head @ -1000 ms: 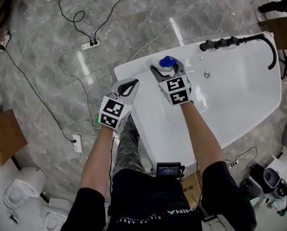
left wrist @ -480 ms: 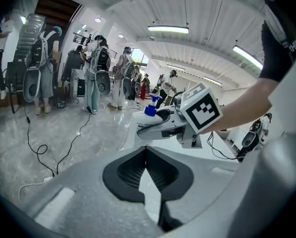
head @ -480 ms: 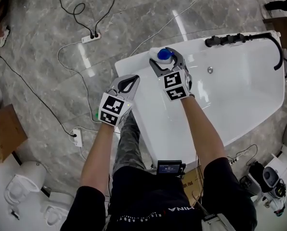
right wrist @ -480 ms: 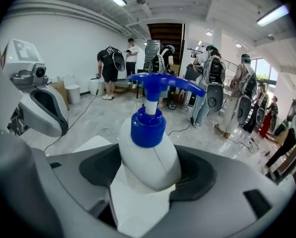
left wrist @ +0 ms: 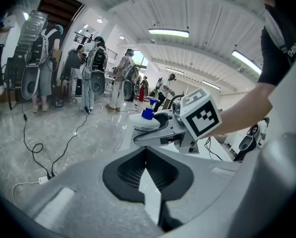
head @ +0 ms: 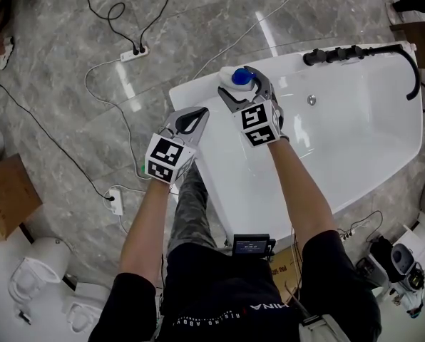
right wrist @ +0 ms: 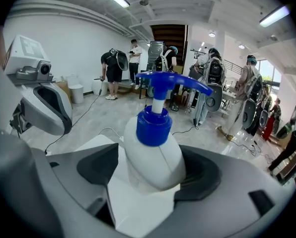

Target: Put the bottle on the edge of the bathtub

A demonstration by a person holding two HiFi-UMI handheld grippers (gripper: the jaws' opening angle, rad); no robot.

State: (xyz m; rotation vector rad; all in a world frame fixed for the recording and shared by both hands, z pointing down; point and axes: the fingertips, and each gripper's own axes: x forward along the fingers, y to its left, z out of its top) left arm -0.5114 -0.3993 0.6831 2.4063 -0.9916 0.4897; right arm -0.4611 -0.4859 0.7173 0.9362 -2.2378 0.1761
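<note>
While straddling bottle, hand-held gripper opened.

**A:** What's hidden from you in the head view?

**B:** Your right gripper, jaws just opening around the bottle, covers its body. You only see the blue pump.

**A:** And its foot?

**B:** In the right gripper view a jaw covers part of it, so contact with the bathtub corner is unclear. The left edge cuts off the box.

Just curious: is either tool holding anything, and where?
Nothing gripped: the right tool has just been opening its jaws around the body of the bottle; the left tool is empty.
</note>
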